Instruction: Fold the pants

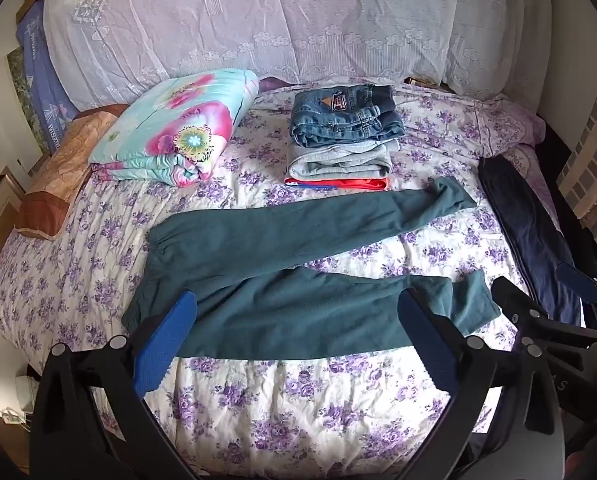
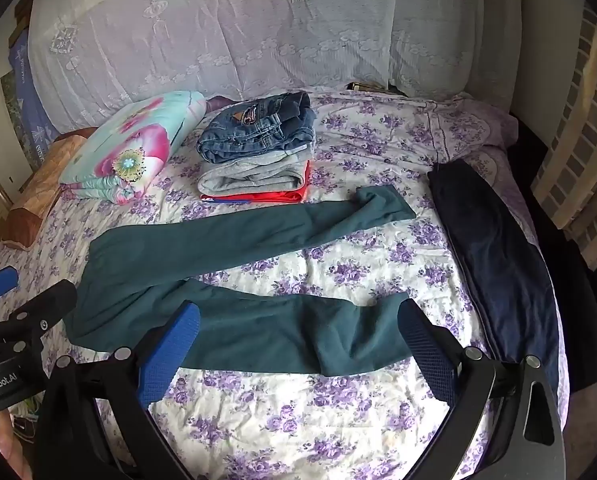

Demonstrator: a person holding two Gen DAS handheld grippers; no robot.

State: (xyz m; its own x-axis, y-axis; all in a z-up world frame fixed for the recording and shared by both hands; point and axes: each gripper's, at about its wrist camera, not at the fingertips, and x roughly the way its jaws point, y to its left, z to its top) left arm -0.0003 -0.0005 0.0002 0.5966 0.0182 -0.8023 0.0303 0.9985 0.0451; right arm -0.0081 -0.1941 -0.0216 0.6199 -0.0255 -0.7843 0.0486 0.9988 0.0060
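Teal green pants (image 1: 258, 264) lie spread flat on the floral bed sheet (image 1: 298, 400), waistband at the left, both legs running right and splayed apart. They also show in the right wrist view (image 2: 234, 280). My left gripper (image 1: 298, 312) is open and empty, hovering over the near leg. My right gripper (image 2: 298, 320) is open and empty, above the near leg's cuff end. In the left wrist view the right gripper (image 1: 546, 300) shows at the right edge. In the right wrist view the left gripper (image 2: 18, 292) shows at the left edge.
A stack of folded clothes (image 1: 342, 140), jeans on top, sits behind the pants. A folded floral quilt (image 1: 170, 136) lies at the back left. Dark navy pants (image 2: 494, 260) lie along the bed's right edge. A lace-covered headboard (image 1: 278, 20) stands behind.
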